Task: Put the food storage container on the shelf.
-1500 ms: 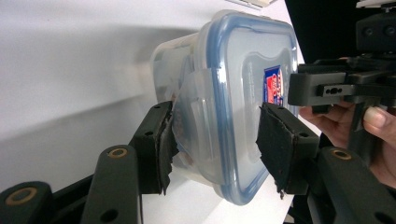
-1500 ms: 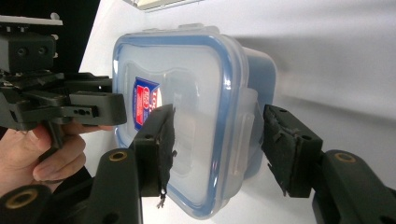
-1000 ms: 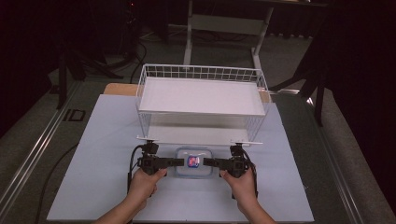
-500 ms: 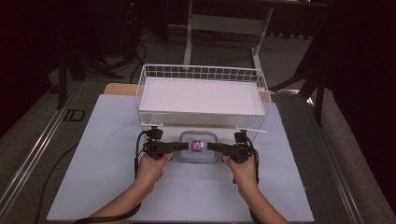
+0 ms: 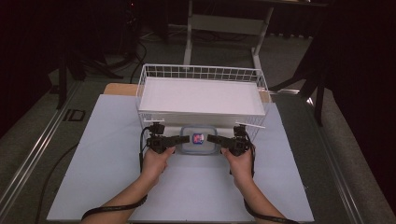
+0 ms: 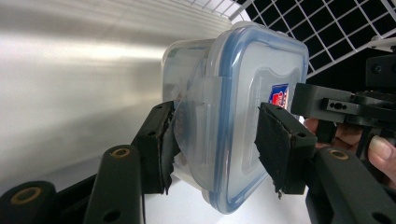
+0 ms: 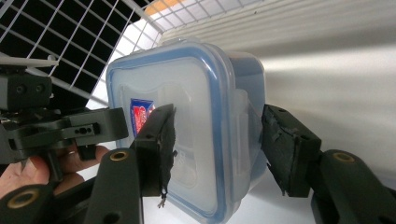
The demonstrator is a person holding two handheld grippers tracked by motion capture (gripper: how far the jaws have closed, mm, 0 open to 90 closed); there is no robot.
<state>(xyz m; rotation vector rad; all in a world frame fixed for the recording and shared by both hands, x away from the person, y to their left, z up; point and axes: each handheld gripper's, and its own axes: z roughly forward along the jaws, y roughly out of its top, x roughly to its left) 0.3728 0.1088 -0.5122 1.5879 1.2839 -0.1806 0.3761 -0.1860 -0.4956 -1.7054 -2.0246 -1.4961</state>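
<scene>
Now a clear container (image 5: 198,140) with a blue-rimmed lid is held between both tools, just before the white wire basket (image 5: 201,93) on the counter (image 5: 107,140). It is clamped by the left tool (image 6: 217,142) and by the right tool (image 7: 217,149), one from each side.

We could not read the small red and blue label (image 5: 198,138) on the container (image 5: 198,140) lid. The wire basket (image 5: 201,73) hid the container's far edge, and its contents stayed blurred behind cloudy plastic.
</scene>
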